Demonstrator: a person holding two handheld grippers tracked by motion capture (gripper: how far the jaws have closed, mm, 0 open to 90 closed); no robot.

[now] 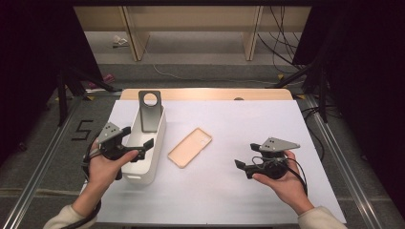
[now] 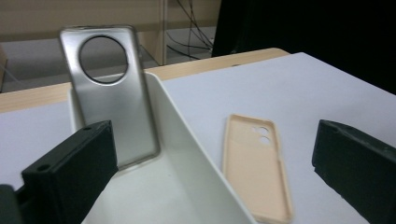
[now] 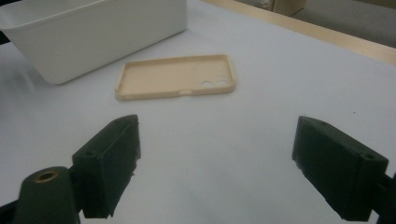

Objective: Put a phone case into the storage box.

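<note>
Worktop [image 1: 229,191] is covered in white, with a bare wooden strip along its far edge. A white bin [image 1: 145,162] stands at about 9 o'clock from the worktop centre, its long axis running toward 12 o'clock. Inside it a grey phone case [image 1: 149,112] with a large round camera opening stands upright, leaning against the bin's far end wall and rising above the rim. A beige phone case [image 1: 190,147] lies flat, hollow side up, on the white surface just beside the bin's 3 o'clock wall, apart from it.

The left gripper [image 1: 141,144] is held in the person's left hand [image 1: 106,164] over the bin's near end; its jaws are spread wide and grasp nothing. In the left gripper view one jaw is over the bin interior, the other over the open surface.

The right gripper [image 1: 243,164], held in the right hand [image 1: 282,183] at roughly 4 o'clock, points toward 9 o'clock at the beige case, well apart from it. Jaws released, nothing between them.
</note>
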